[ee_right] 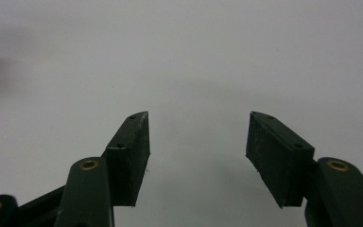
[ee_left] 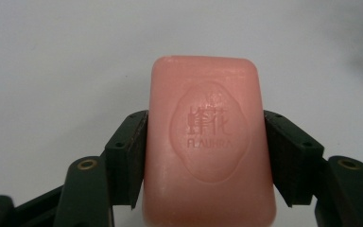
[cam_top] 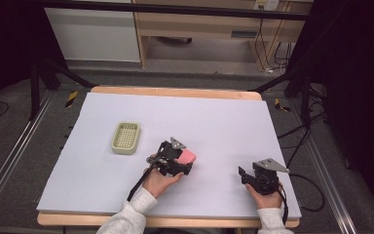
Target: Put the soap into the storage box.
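Left gripper (ee_left: 207, 142): jaws clamped on the long sides of a pink soap bar (ee_left: 208, 142), one black pad flat against each edge. Soap is a rounded rectangle, smooth and waxy, with an oval stamp of characters and lettering pressed into the top face; roughly its far half projects past the jaw tips. In the high view the left gripper (cam_top: 182, 161) and soap bar (cam_top: 187, 156) are seen over the pale matte table sheet (cam_top: 214, 122).

Right gripper (ee_right: 197, 142): jaws held wide apart, nothing between them, blunt black pads with screw holes. It sits to the right of the left gripper, well apart, at (cam_top: 246, 175).

A pale green slotted soap dish (cam_top: 126, 138), rectangular with rounded corners, is placed left of and beyond the left gripper, apart.
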The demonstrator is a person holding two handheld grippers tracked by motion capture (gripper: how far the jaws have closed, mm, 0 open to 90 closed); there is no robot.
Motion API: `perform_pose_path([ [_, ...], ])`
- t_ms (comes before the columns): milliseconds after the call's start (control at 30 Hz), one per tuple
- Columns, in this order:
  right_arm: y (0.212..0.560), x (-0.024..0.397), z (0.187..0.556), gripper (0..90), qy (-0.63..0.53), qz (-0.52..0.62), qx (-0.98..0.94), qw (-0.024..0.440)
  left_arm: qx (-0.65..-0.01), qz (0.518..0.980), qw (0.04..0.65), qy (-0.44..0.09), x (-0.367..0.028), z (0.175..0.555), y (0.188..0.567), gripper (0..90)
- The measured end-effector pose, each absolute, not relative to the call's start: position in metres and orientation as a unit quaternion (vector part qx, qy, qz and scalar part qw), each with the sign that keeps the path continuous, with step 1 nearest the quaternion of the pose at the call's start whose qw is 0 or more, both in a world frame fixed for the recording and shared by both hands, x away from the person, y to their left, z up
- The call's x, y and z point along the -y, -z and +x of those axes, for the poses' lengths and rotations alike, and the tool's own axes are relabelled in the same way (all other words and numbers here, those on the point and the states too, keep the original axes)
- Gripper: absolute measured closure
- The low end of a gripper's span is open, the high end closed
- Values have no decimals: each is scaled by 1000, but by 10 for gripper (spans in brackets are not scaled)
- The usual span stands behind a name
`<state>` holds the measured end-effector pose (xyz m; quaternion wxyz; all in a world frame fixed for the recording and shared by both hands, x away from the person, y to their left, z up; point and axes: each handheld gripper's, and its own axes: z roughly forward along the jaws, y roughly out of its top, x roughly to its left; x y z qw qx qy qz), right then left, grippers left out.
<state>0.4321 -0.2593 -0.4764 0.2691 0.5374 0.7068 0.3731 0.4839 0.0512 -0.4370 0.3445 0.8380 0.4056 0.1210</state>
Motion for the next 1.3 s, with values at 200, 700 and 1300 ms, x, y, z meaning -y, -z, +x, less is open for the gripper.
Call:
perform_pose_path([
  [200,476,259,432,399,-374,537,-706,270,-405,836,349,-124,-64,482,428,368],
  [700,476,259,431,398,-373,539,-706,269,-418,825,359,-124,-98,478,416,368],
  [1300,476,258,431,395,-371,537,-707,271,-445,805,368,-135,-144,482,408,369],
])
